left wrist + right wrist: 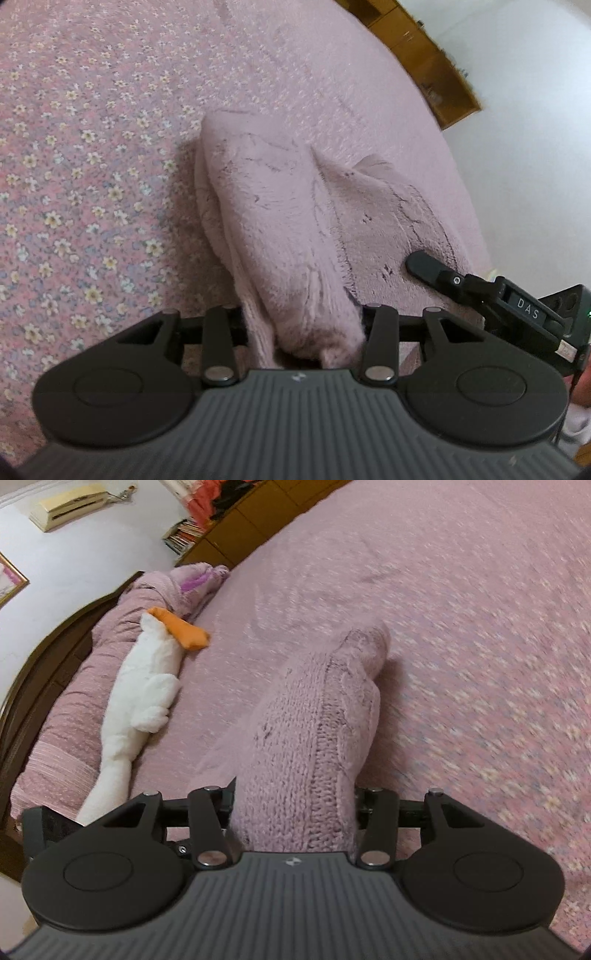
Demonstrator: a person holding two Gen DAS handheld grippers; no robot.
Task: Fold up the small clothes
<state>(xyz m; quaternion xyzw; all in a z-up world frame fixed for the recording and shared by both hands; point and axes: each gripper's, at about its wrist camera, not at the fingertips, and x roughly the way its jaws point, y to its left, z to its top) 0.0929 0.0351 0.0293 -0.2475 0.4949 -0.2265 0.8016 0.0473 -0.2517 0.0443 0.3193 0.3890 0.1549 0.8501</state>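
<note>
1. The left tongs (306, 332) are pinching a bunched edge of the pink garment (280, 221); the cloth fills the gap between the jaws, so the fingertips are hidden. The plush side faces this camera.

2. The right tongs (295, 812) are likewise clamped on a thick gather of the same garment (314, 716), here showing its cable-knit side. From the left wrist view, the right tongs (424, 264) come in from the right, one finger lying on the cloth.

3. The garment runs forward and down from both tongs to the bed (92, 129). Its far end seems to rest on the bedspread, though blur makes that uncertain. I judge that holding one edge at two spots keeps it taut and level, ready to be carried over as a fold.

4. Room ahead of the left tongs: open flowered bedspread to the left and ahead. To the right, beyond the bed's edge, there is only a white wall (517, 129) and a wooden cabinet (436, 62).

5. Room around the right tongs: wide bare bedspread ahead and to the right. To the left, well apart, lie a white plush toy (147, 686) with an orange beak, a rolled pink blanket (122, 627) and the dark headboard (40, 653).

6. The fold should probably land ahead, or to the right of the right tongs, clear of the toy. The thick knit may slip or sag between the two grips if they drift apart.
</note>
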